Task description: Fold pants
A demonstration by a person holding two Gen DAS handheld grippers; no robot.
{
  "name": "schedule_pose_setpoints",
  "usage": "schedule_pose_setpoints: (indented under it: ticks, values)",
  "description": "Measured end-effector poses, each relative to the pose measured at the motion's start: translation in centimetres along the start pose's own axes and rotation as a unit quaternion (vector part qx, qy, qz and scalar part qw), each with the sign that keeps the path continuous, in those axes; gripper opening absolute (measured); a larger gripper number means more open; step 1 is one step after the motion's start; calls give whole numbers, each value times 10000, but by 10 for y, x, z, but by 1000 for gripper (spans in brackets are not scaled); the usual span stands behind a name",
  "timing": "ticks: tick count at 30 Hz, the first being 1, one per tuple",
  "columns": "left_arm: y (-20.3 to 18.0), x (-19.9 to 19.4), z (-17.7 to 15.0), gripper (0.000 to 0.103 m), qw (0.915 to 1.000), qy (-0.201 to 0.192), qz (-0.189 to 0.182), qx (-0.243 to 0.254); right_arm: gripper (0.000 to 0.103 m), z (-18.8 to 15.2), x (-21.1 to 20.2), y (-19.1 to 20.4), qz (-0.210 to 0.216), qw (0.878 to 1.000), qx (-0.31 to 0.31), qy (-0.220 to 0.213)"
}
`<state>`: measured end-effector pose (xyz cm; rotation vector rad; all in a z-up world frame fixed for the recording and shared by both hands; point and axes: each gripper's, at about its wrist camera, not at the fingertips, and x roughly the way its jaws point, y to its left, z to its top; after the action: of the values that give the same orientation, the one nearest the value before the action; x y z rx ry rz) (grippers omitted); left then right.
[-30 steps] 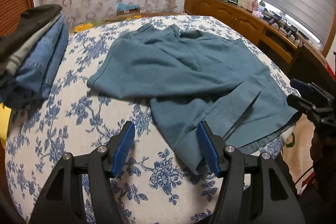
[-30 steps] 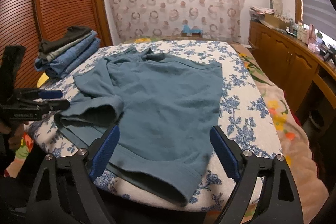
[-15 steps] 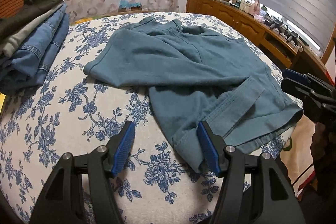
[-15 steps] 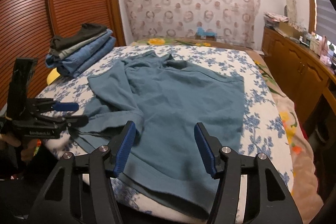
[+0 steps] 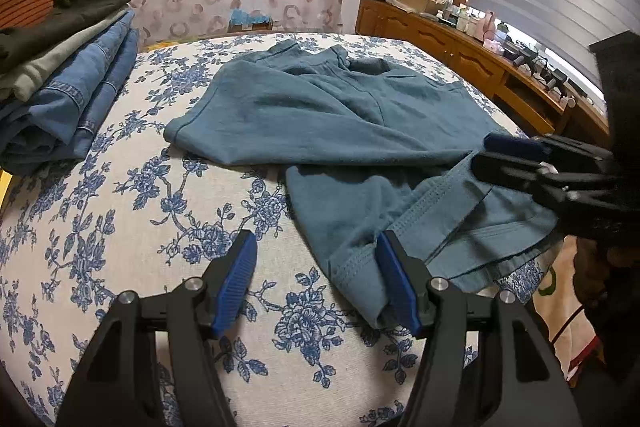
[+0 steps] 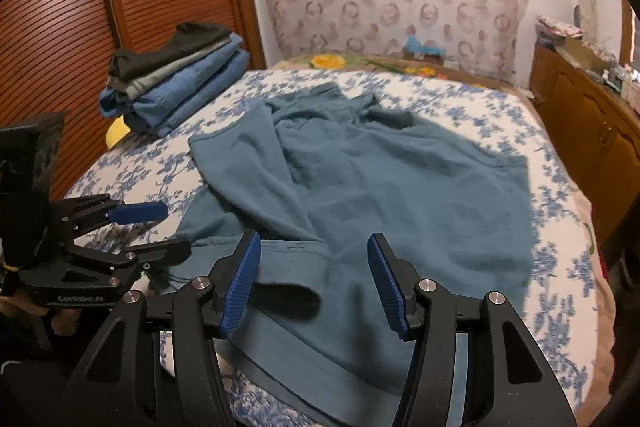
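Teal pants (image 5: 328,123) lie rumpled across the flower-print bed (image 5: 120,211), legs reaching its near edge. Left gripper (image 5: 316,283) hovers unclenched at a hem; right gripper (image 6: 314,285) likewise (grasping nothing). Folded clothes (image 6: 176,83) occupy the far-left corner.

You see matt teal cloth pants (image 5: 340,115) on a printed woven bedspread (image 5: 120,227); upper left of the frame, ribbed glossy wooden doors (image 6: 80,27)

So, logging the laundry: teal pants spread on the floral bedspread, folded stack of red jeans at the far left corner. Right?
Not quite: the folded jeans are blue denim, not red, under grey and black garments, as the right wrist view shows. The teal pants do lie spread on the floral bedspread.
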<state>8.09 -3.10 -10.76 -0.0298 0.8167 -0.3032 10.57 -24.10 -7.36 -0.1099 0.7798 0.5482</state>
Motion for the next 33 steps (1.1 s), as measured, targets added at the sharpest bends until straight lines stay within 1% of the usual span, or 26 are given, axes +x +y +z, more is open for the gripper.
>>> schedule_pose_setpoints:
  ticks: [5,7,9,10,12,13,15,17,20,27,33]
  values:
    - [5,-4,-1,62,9996,-69,-94,-247,57,-3,14,-1,59,9997,96,204]
    - [6,-5,-1,62,9995,-61,-107,-289,55,-4,17,-2,131,9995,160,245]
    - [8,-6,-1,62,9993,-60,-127,-350,43,-5,19,-2,202,9992,188,291]
    - [9,-6,-2,62,9992,-64,-125,-379,40,-5,20,-1,225,9991,193,316]
    - [10,-7,-2,62,9990,-67,-128,-416,29,-5,21,0,242,9989,191,340]
    - [10,-7,-2,62,9990,-71,-127,-429,26,-5,21,0,230,9990,186,339]
    - [11,-8,-1,62,9989,-90,-100,-446,13,-5,20,1,224,9991,164,335]
    - [11,-9,0,62,9989,-115,-66,-447,9,-3,14,3,293,9992,150,242]
    - [11,-13,1,62,9989,-172,-2,-433,6,1,1,9,261,9997,35,11]
    - [7,-20,4,62,9989,-308,19,-366,5,9,-39,13,70,9980,-56,-622]
    - [0,-22,7,62,9991,-327,-59,-253,5,9,-67,5,-124,9961,-18,-875]
